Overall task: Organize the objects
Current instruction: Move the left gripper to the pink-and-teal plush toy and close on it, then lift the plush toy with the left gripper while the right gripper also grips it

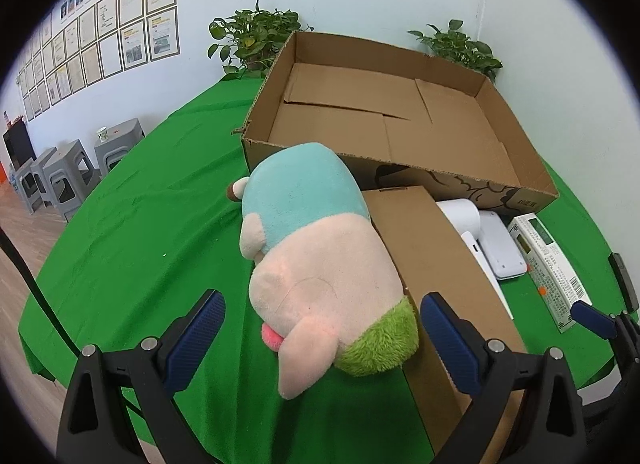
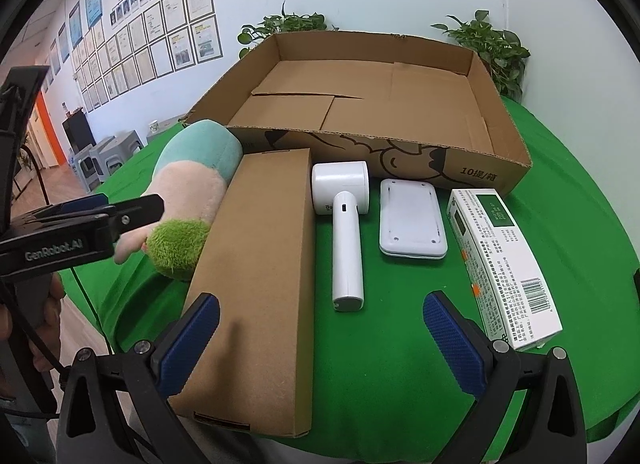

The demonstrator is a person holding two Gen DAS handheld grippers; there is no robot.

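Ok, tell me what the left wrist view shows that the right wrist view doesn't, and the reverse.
Left wrist only: the plush toy's whole length, lying between the open left gripper's fingers, untouched. Right wrist only: the full white handheld device, the flat white case, and the open right gripper over bare green cloth. Both: the empty cardboard tray, long brown box, and printed carton.

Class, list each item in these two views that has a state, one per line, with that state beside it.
Large cardboard tray: open-topped, nothing inside.
Plush toy: lying on its side against the long brown box.
Long brown box: closed, lying flat.
White handheld device: lying flat.
White flat case: shut, lying flat.
Medicine carton: closed, lying flat.
Left tool: open, around the plush toy.
Right tool: open, holding nothing.
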